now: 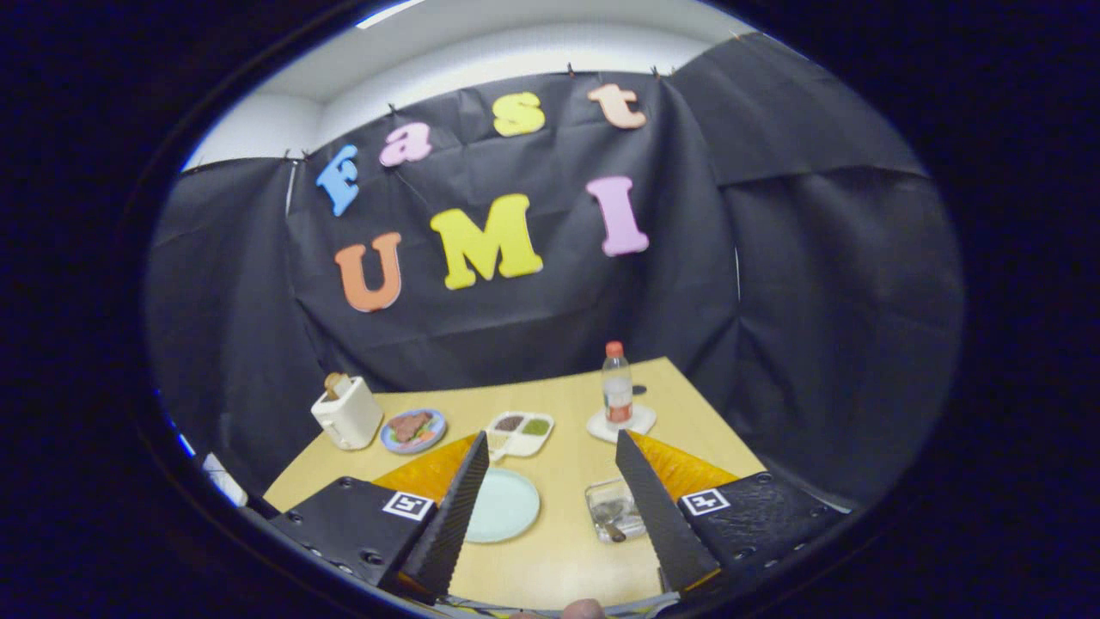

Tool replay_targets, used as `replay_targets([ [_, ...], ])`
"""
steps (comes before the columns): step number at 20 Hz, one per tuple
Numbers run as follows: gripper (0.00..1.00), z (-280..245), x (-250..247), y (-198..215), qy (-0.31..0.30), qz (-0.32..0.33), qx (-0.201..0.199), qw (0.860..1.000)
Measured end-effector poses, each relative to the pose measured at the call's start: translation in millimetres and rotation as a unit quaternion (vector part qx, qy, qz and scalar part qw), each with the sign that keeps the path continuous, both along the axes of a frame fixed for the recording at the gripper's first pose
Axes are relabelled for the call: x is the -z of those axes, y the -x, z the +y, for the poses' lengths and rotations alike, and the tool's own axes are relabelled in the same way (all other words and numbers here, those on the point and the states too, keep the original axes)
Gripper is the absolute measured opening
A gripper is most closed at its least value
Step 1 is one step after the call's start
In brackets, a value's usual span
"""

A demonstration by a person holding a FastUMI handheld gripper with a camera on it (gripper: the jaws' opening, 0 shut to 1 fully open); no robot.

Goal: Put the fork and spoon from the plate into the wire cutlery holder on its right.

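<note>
A pale green plate point(507, 507) lies on the wooden table point(559, 559), partly behind my left finger, and the part I see is bare. To its right stands the wire cutlery holder point(610, 509), partly hidden by my right finger. Metal cutlery point(612, 521) lies inside it; I cannot tell fork from spoon. My gripper point(551, 438) hangs open above the table, with nothing between its fingers. The plate and the holder sit below and between the two fingers.
Beyond the fingers are a white toaster point(347, 413), a small plate of food point(413, 430), a divided white dish point(519, 432) with sauces, and a bottle point(616, 387) on a white coaster point(640, 421). Black cloth walls close the table's far sides.
</note>
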State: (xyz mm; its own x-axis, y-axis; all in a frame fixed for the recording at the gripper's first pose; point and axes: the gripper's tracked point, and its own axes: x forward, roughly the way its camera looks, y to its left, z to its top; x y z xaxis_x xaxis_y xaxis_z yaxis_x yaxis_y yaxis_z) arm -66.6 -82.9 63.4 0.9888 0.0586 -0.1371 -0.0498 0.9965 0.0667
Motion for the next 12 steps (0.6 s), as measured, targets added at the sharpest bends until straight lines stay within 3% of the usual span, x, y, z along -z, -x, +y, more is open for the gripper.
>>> replay_targets([
  [3,0.9,30,-5,22,0.004,-0.076,-0.01,0.997],
  [7,0.91,57,-4,42,0.062,-0.154,-0.009,0.986],
  [12,0.93,106,24,51,0.037,-0.14,-0.037,0.989],
])
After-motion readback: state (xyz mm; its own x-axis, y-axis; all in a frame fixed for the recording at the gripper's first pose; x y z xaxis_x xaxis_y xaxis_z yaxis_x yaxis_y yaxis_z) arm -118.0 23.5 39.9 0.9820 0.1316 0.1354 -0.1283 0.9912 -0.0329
